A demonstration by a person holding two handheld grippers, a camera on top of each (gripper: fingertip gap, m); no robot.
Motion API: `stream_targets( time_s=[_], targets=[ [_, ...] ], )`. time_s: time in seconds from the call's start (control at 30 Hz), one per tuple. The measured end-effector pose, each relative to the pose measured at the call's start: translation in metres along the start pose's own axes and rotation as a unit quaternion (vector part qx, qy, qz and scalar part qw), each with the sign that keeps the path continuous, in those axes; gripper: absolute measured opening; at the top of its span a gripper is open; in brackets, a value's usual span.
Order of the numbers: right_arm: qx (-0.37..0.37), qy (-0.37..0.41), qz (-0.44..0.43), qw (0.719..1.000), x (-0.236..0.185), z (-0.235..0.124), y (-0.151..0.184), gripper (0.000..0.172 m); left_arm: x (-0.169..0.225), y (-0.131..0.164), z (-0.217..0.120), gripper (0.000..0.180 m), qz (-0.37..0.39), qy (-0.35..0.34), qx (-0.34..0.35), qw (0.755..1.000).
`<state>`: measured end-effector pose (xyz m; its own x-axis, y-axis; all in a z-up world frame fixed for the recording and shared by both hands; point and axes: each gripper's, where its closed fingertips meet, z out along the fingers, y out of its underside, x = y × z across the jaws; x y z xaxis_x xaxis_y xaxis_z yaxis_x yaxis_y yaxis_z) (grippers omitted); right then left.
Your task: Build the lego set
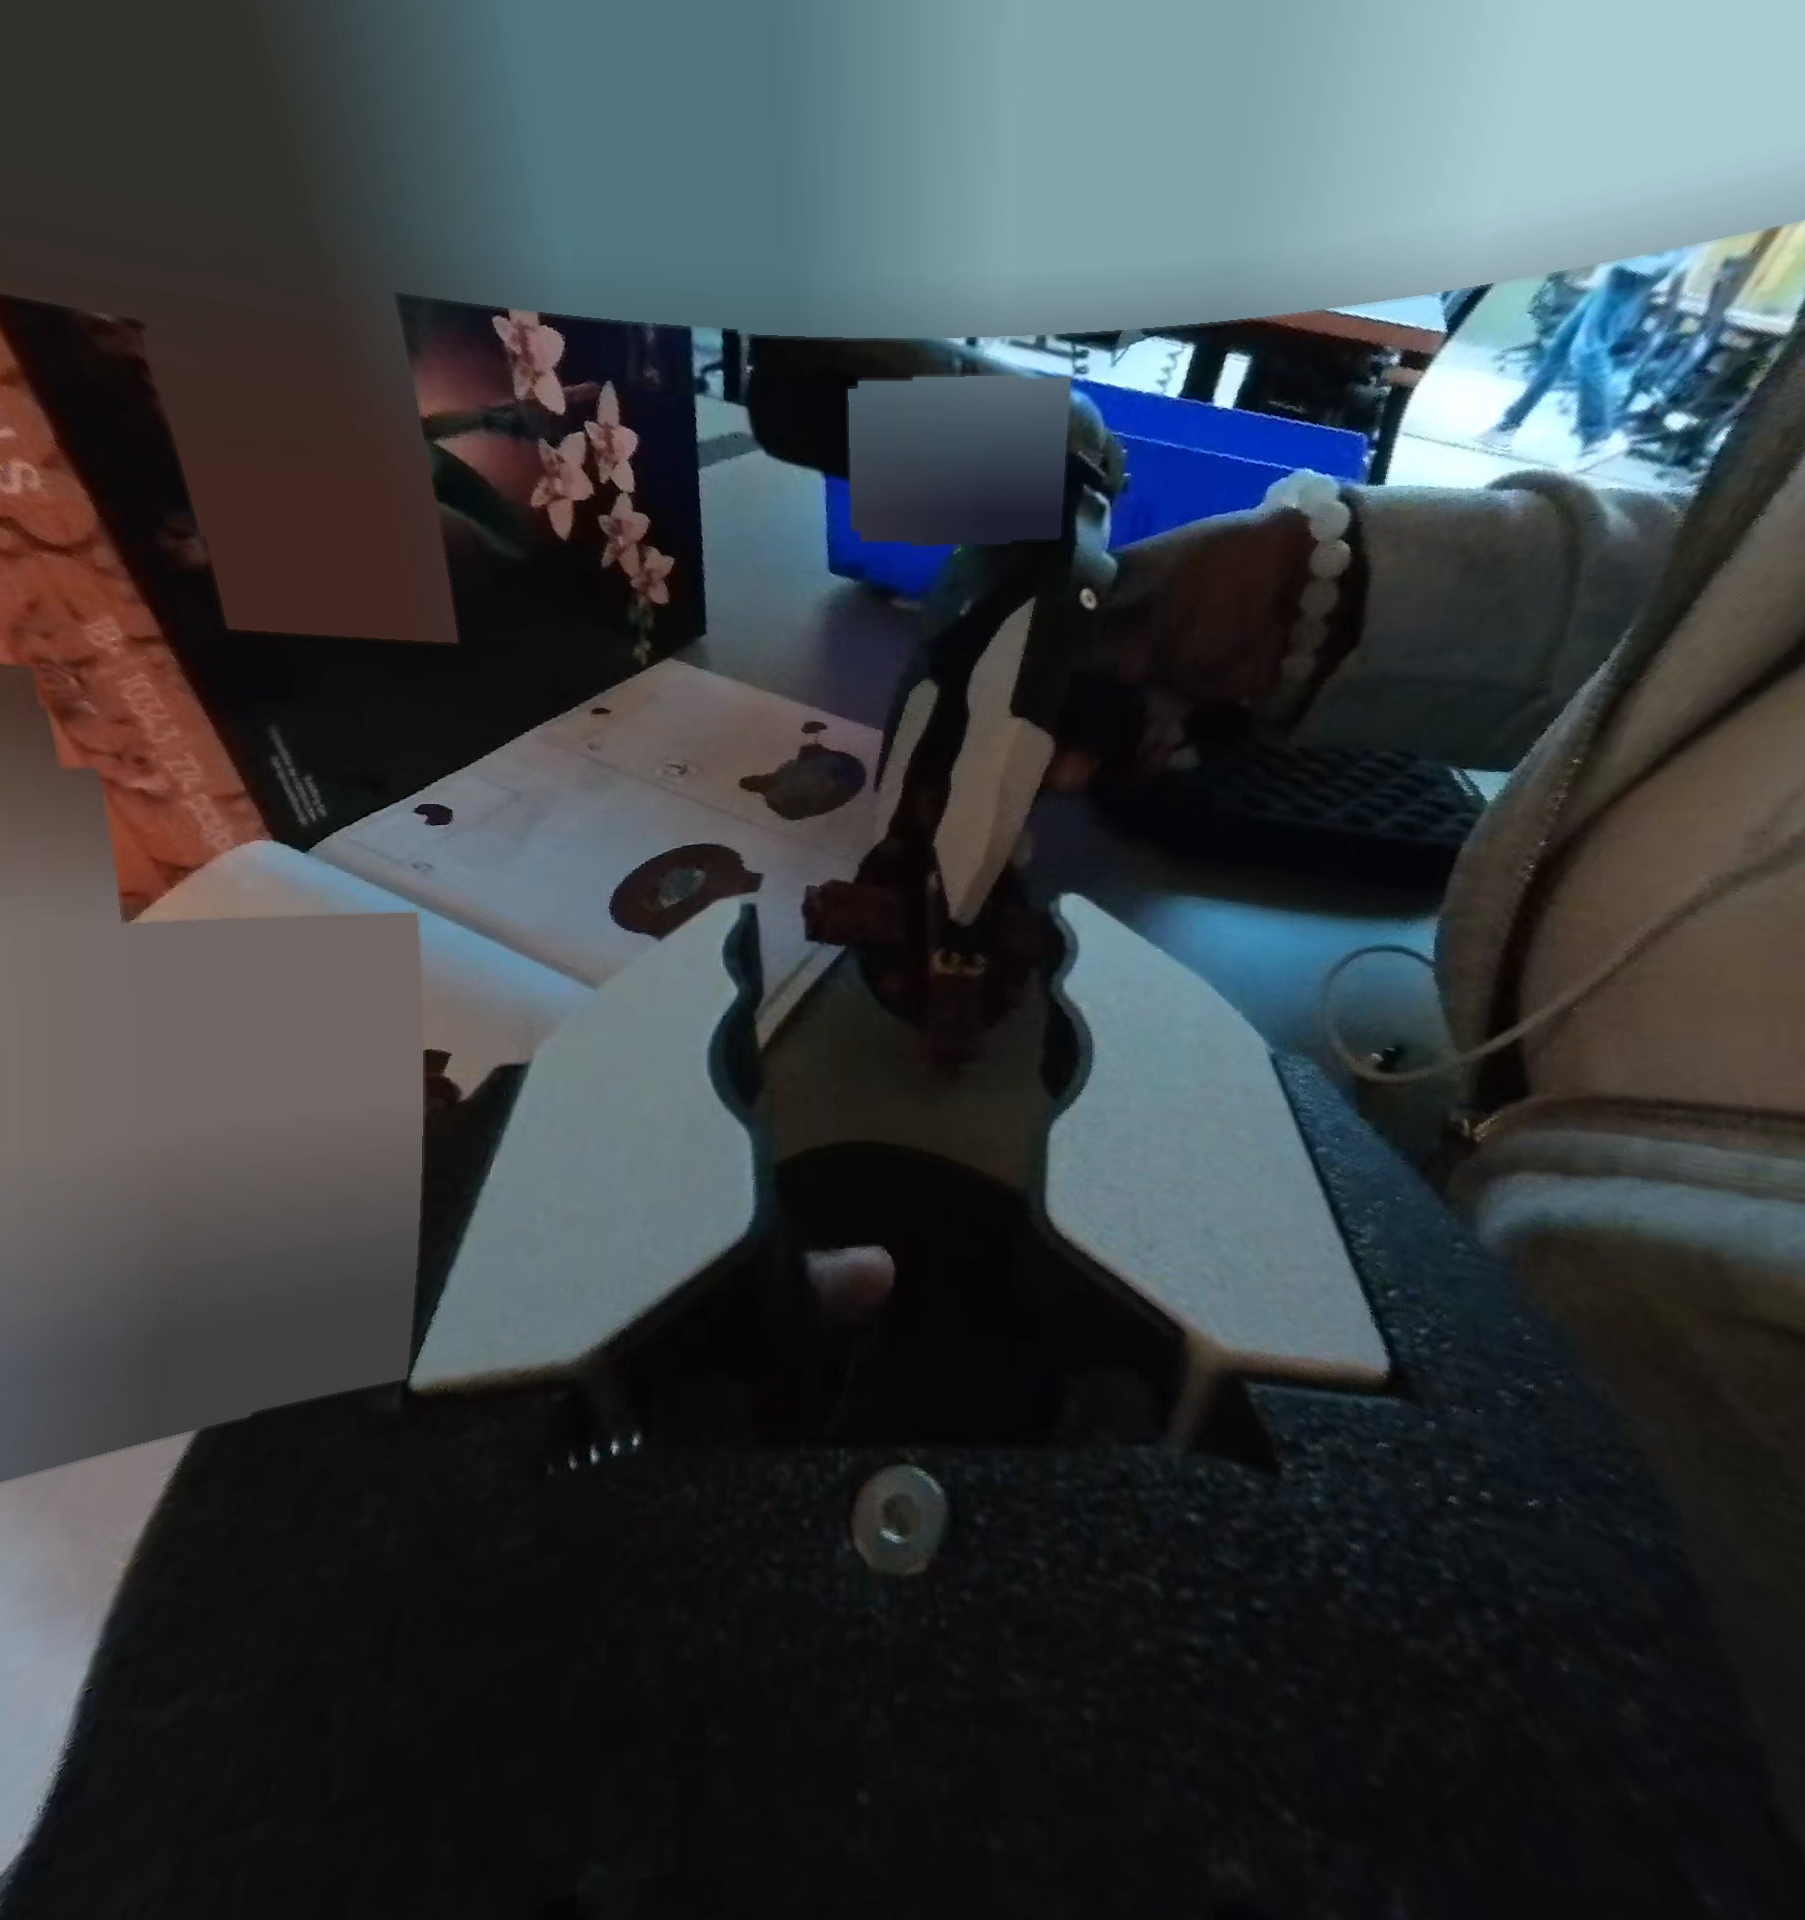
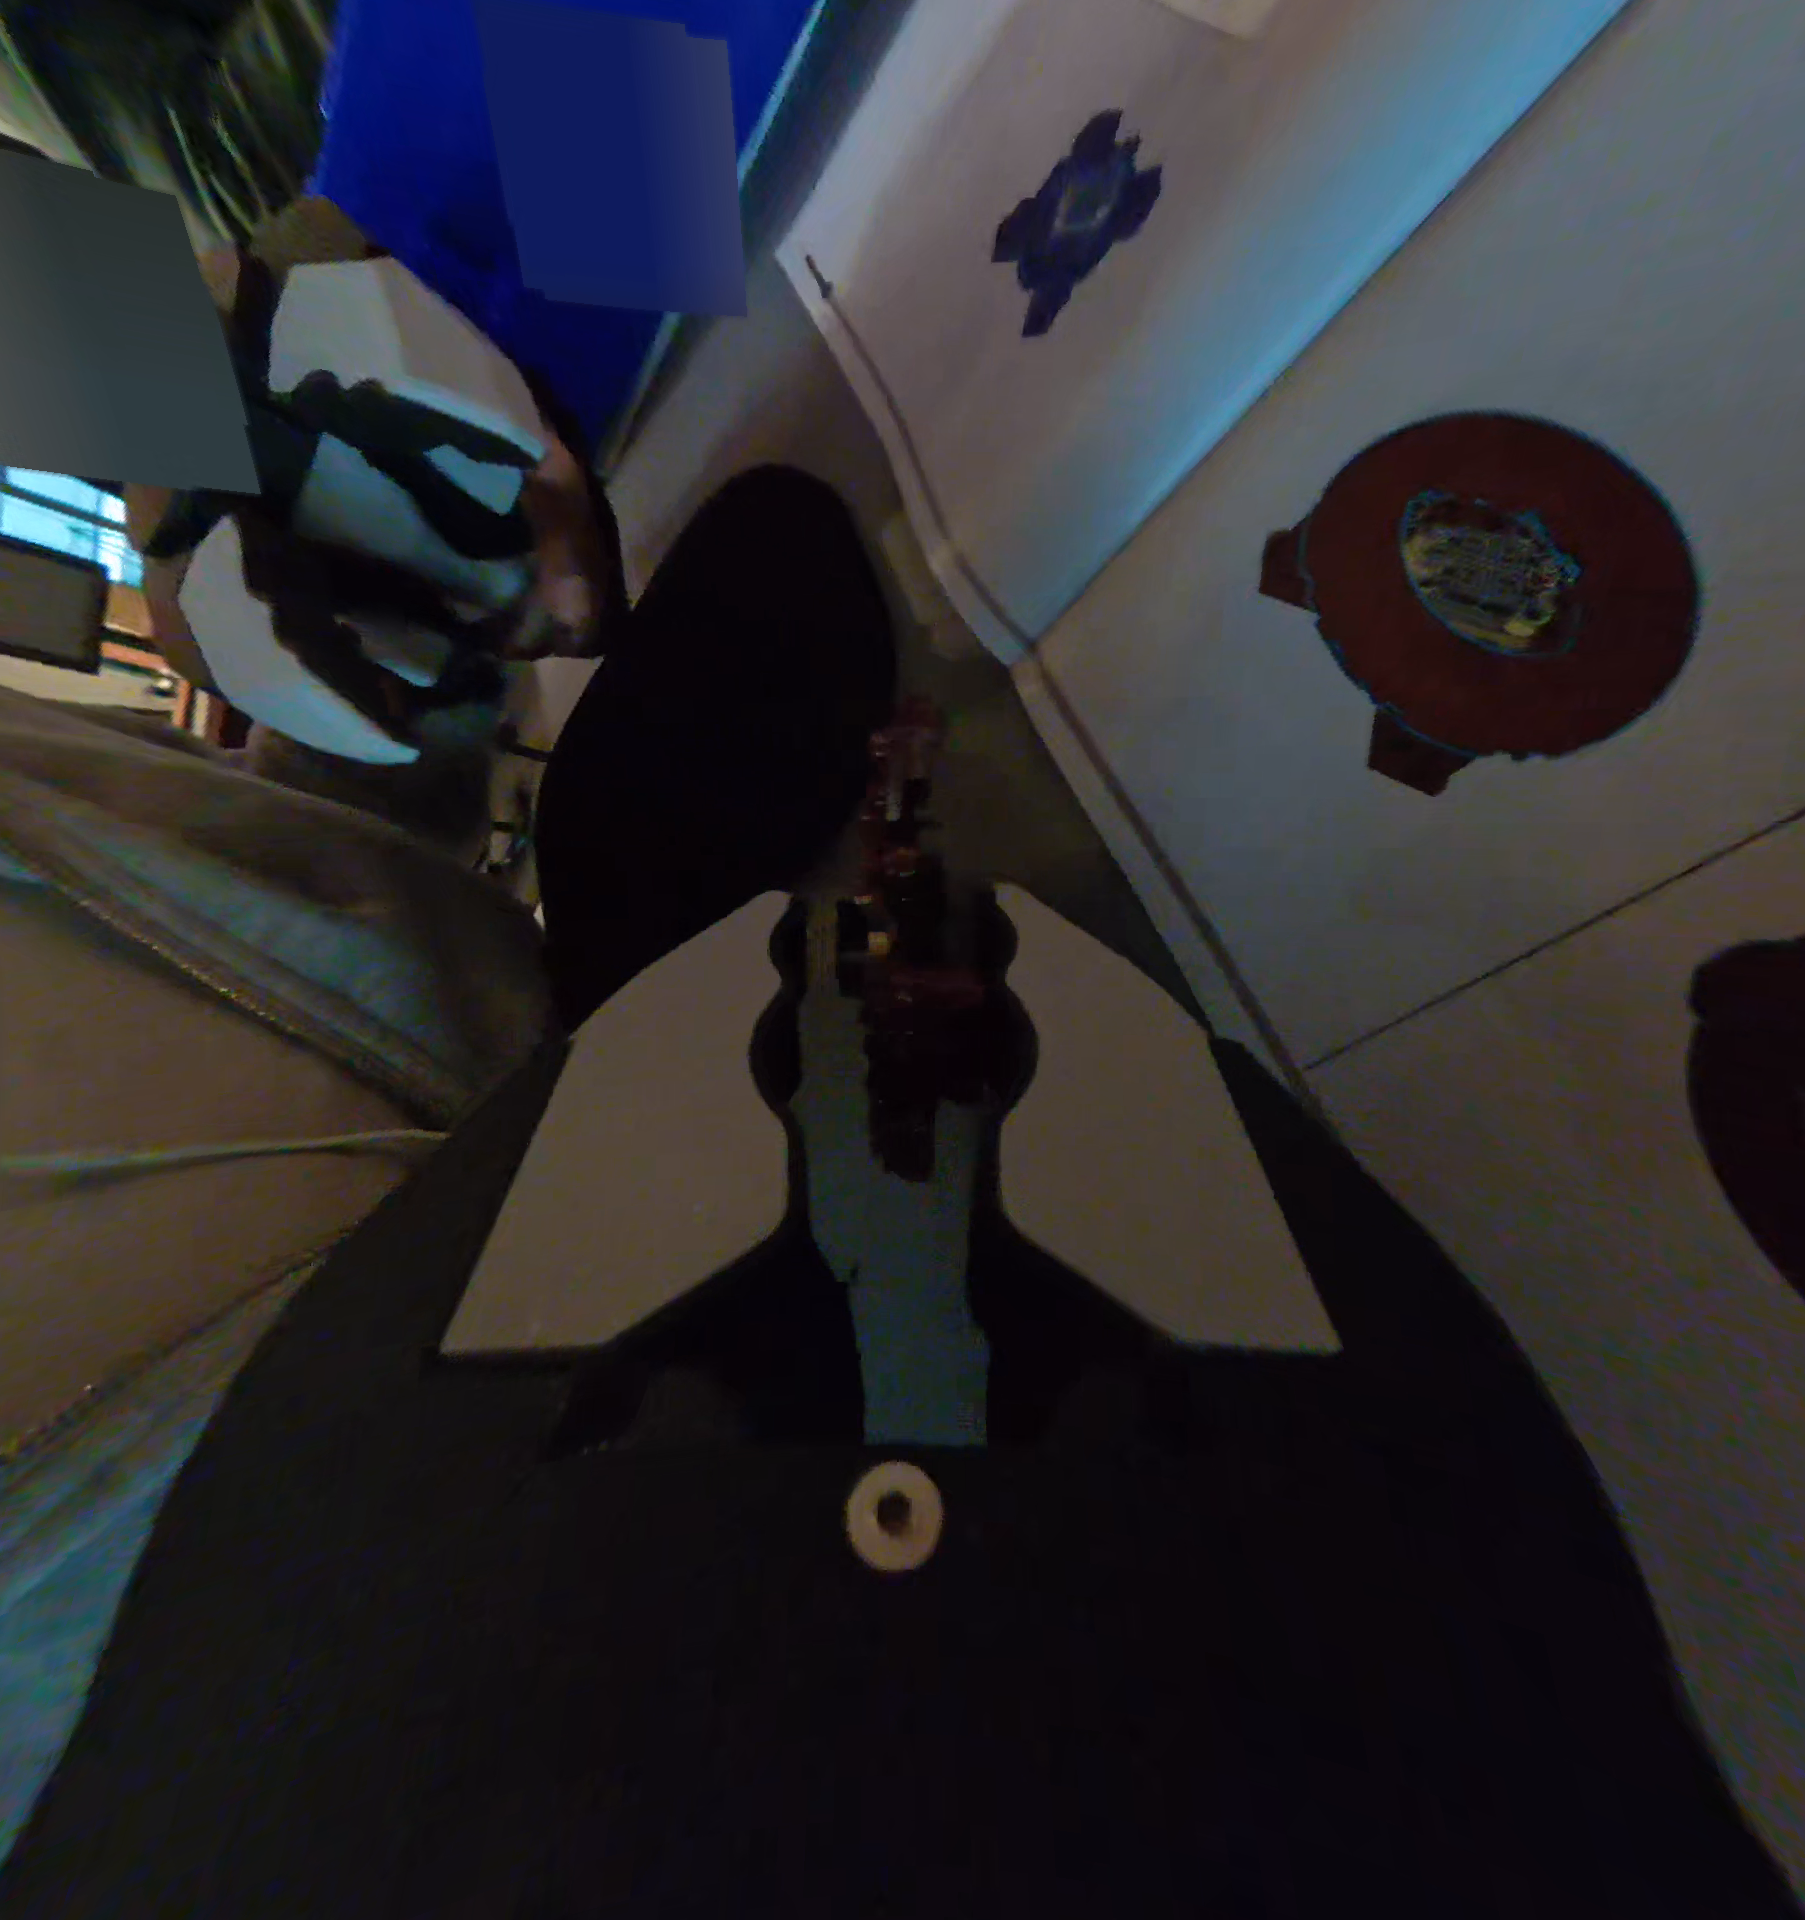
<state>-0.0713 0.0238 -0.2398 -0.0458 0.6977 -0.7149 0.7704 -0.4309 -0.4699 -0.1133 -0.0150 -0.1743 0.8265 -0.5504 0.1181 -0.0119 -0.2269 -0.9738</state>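
Observation:
A dark brown lego assembly [image 1: 913,935] stands on edge over the grey table [image 1: 1241,935], right in front of my left gripper [image 1: 903,914]. The left gripper's fingers are spread wide on either side and do not touch it. My right gripper [image 1: 939,862] comes down onto the assembly from above. In the right wrist view the assembly [image 2: 913,997] sits edge-on between the right gripper's [image 2: 893,904] pads. It is close to the right pad, and a strip of table shows between it and the left pad. The left gripper [image 2: 441,582] shows open at the upper left of that view.
An open instruction booklet [image 1: 586,810] lies on the left of the table, and it also shows in the right wrist view [image 2: 1397,312]. The dark set box with pink orchids [image 1: 565,499] stands behind it. A blue bin [image 1: 1220,468] and a black grid tray [image 1: 1324,800] are at the right. The person's sleeve [image 1: 1500,582] and jacket are close by.

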Motion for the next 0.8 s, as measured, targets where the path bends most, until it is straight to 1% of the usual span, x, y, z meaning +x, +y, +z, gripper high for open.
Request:
stream_targets(
  time_s=[0.07,0.13,0.3,0.37,0.4,0.43,0.47,0.5,0.53,0.57,0.6,0.63,0.67,0.7,0.73,0.77,0.8],
  targets=[
    [-0.012,0.025,-0.004,1.000,0.006,-0.002,0.002,0.045,-0.001,-0.002,0.000,0.049,-0.001,0.000,0.005,1.000],
    [-0.017,0.051,-0.020,0.998,0.011,-0.005,0.003,0.054,-0.001,0.000,0.001,0.049,-0.006,0.003,-0.001,1.000],
    [-0.004,0.087,-0.057,0.995,0.011,-0.017,-0.004,0.079,0.001,0.006,0.006,0.048,-0.004,0.014,-0.024,1.000],
    [0.005,0.130,-0.097,0.987,0.017,-0.024,-0.006,0.079,0.001,0.007,0.007,0.047,-0.003,0.014,-0.030,0.999],
    [0.024,0.154,-0.122,0.980,0.018,-0.031,-0.011,0.077,0.001,0.008,0.008,0.046,-0.002,0.014,-0.033,0.999],
    [0.070,0.185,-0.155,0.968,0.016,-0.042,-0.024,0.069,0.001,0.008,0.008,0.046,-0.001,0.014,-0.035,0.999],
    [0.143,0.212,-0.206,0.945,0.006,-0.059,-0.042,0.061,0.001,0.009,0.008,0.046,0.000,0.013,-0.036,0.999],
    [0.225,0.227,-0.273,0.907,-0.015,-0.080,-0.058,0.051,0.000,0.009,0.008,0.045,0.001,0.010,-0.036,0.999],
    [0.304,0.243,-0.333,0.859,-0.038,-0.103,-0.070,0.049,0.000,0.009,0.008,0.045,0.002,0.007,-0.035,0.999],
    [0.373,0.261,-0.376,0.807,-0.059,-0.125,-0.076,0.051,0.000,0.009,0.008,0.045,0.004,0.005,-0.034,0.999],
    [0.425,0.275,-0.406,0.761,-0.077,-0.142,-0.077,0.060,0.000,0.009,0.007,0.045,0.006,0.004,-0.033,0.999],
    [0.453,0.275,-0.431,0.730,-0.091,-0.151,-0.073,0.067,0.000,0.009,0.007,0.044,0.008,0.002,-0.031,0.999],
    [0.446,0.263,-0.442,0.733,-0.100,-0.148,-0.066,0.065,0.000,0.009,0.007,0.043,0.009,0.001,-0.030,1.000],
    [0.416,0.253,-0.436,0.757,-0.100,-0.141,-0.057,0.060,0.001,0.009,0.007,0.043,0.009,0.002,-0.030,0.999],
    [0.373,0.251,-0.426,0.785,-0.098,-0.131,-0.045,0.045,0.001,0.009,0.007,0.043,0.010,0.003,-0.030,0.999],
    [0.325,0.256,-0.419,0.809,-0.094,-0.122,-0.031,0.021,0.001,0.009,0.007,0.043,0.011,0.005,-0.030,0.999],
    [0.279,0.262,-0.412,0.827,-0.090,-0.114,-0.017,0.012,0.002,0.009,0.007,0.043,0.011,0.005,-0.030,0.999]
  ],
)
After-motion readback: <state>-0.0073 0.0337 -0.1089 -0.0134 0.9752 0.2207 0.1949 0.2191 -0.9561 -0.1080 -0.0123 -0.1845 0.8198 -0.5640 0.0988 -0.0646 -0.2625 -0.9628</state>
